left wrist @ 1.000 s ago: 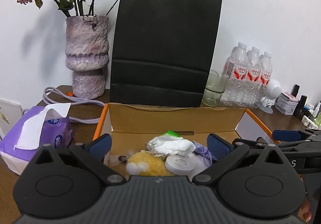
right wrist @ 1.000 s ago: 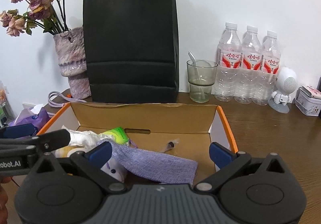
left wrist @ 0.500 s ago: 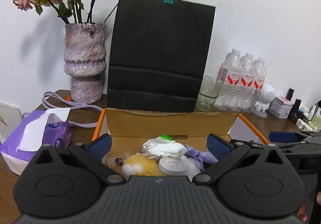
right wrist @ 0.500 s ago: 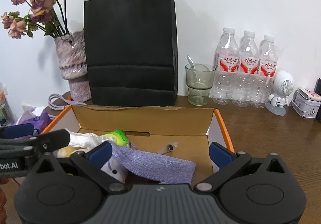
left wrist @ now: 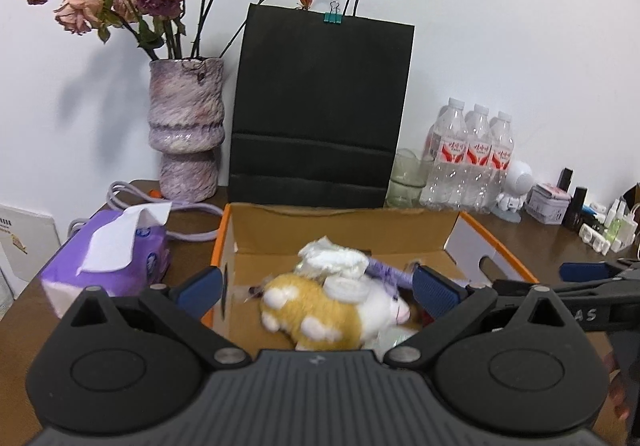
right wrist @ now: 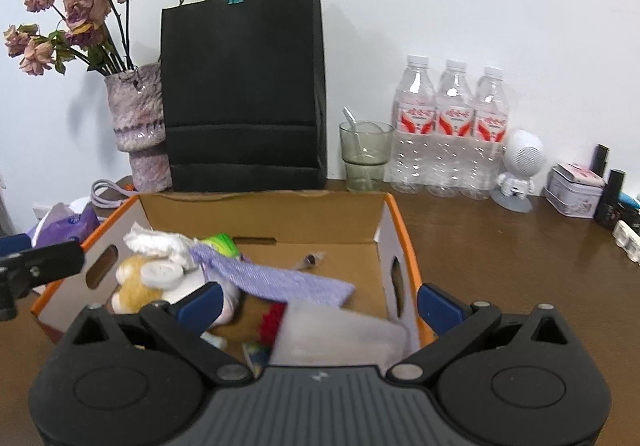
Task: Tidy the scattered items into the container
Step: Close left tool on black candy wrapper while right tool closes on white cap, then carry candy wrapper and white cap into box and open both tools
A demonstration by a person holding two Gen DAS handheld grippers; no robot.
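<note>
An open cardboard box (left wrist: 344, 234) (right wrist: 264, 218) with orange edges sits on the brown table and holds the items. Inside lie a yellow and white plush toy (left wrist: 320, 314) (right wrist: 136, 278), a crumpled white tissue (left wrist: 332, 260) (right wrist: 156, 244), a white round disc (right wrist: 162, 273), a purple woven cloth (right wrist: 280, 278), a green packet (right wrist: 222, 242) and a translucent white pouch (right wrist: 340, 334). My left gripper (left wrist: 316, 286) hangs open above the box's near left side with nothing between its fingers. My right gripper (right wrist: 320, 302) is open over the near right part of the box, empty too.
Behind the box stand a black paper bag (left wrist: 320, 106), a purple vase of dried roses (left wrist: 186, 130), a glass cup with a spoon (right wrist: 364, 154), three water bottles (right wrist: 450, 130) and a white robot figure (right wrist: 520, 170). A purple tissue pack (left wrist: 108, 258) lies left; small containers (right wrist: 576, 194) sit right.
Both grippers have risen and tilted down, so more of the box's inside shows. The plush toy and the pouch at the near side are now in sight. Both stay open.
</note>
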